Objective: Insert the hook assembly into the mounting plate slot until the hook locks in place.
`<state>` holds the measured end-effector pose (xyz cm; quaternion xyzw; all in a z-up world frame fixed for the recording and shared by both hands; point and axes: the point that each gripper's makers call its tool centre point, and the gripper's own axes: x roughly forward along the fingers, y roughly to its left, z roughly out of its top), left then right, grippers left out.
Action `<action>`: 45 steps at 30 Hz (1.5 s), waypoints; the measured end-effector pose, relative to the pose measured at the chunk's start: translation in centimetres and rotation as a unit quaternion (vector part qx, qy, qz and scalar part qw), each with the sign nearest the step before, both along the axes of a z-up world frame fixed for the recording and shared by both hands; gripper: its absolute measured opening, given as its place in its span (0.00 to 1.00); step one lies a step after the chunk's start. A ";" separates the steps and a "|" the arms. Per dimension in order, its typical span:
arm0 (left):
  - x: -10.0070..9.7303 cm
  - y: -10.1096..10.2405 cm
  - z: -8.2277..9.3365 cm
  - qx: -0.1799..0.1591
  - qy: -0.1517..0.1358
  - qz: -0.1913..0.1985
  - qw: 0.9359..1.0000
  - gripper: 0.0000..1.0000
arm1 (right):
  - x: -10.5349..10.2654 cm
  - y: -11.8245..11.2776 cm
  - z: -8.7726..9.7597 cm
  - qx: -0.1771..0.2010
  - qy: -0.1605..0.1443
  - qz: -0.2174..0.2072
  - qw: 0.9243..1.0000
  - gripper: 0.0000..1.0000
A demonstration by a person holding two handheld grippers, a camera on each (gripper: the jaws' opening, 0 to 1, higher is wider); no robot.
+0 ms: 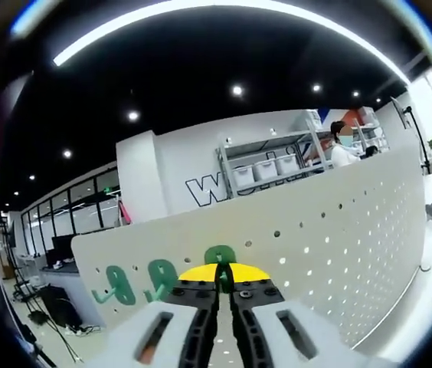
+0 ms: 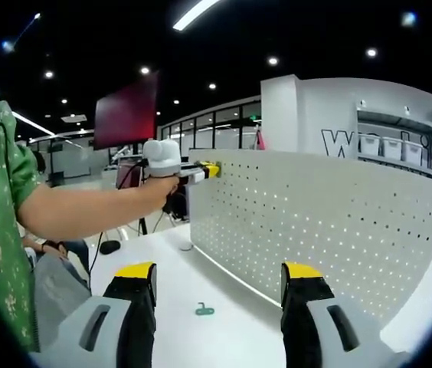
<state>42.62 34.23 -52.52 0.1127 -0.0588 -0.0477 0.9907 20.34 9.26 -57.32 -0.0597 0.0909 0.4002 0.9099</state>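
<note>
Left gripper view: my left hand-held gripper [image 1: 217, 295] clenches one green hook [image 1: 220, 261] at the pegboard's [image 1: 338, 245] top edge, two more hooks [image 1: 141, 283] hanging beside it. My right hand-held gripper [image 2: 217, 285] is released above the counter [image 2: 224, 330], where one hook [image 2: 204, 310] lies.

Green hooks counted: three ahead of the left jaws, namely first hook [image 1: 115, 284], second hook [image 1: 160, 279] and third hook [image 1: 220, 263]; one loose hook [image 2: 204, 310] between the right jaws. One pegboard [image 2: 331, 222].
</note>
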 end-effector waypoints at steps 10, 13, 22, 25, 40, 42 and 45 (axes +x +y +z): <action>0.2 0.2 0.0 -0.021 0.002 -0.005 1.000 0.05 | -0.1 0.0 0.1 -0.001 -0.002 0.000 1.000 0.67; 0.0 0.0 0.0 -0.026 0.002 -0.007 1.000 0.05 | -0.1 0.0 0.1 0.000 -0.002 0.000 1.000 0.67; -0.1 0.0 0.0 -0.033 0.004 -0.015 0.999 0.07 | -0.1 0.2 0.0 -0.002 0.000 0.002 1.000 0.67; -0.1 -0.1 0.0 -0.033 0.004 -0.016 0.999 0.08 | -0.1 0.2 0.0 -0.003 -0.001 0.002 1.000 0.66; -0.6 -0.1 0.1 -0.034 -0.001 -0.016 0.999 0.14 | -0.3 0.3 0.0 -0.005 -0.002 0.003 1.000 0.66; -0.7 -0.1 0.1 -0.035 -0.001 -0.016 0.999 0.15 | -0.3 0.3 0.0 -0.004 -0.001 0.004 1.000 0.66; -0.8 -0.1 0.0 -0.035 -0.001 -0.017 0.999 0.15 | -0.3 0.4 0.1 -0.006 -0.003 0.005 1.000 0.66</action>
